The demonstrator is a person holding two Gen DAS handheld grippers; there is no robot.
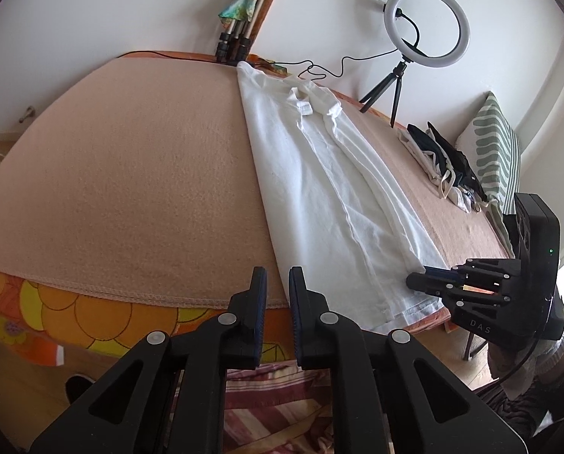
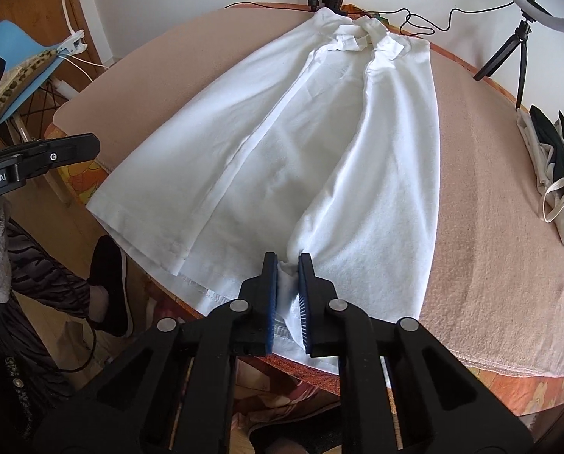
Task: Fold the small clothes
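On the peach blanket (image 2: 490,227), the right hand-held gripper (image 2: 287,265) pinches the folded white shirt's (image 2: 282,143) hem; left one (image 1: 278,276) empty, nearly closed.

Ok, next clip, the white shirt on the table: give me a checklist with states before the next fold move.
1. Right gripper pinching the hem of the white shirt: ok.
2. Left gripper holding cloth: not ok, nothing between its fingers.
3. Both long sides folded inward: ok.
4. Shirt fully on the pink blanket: not ok, hem overhangs the near edge.
5. Clothes pile apart from the shirt: ok.
6. Underside layers smooth: cannot tell.
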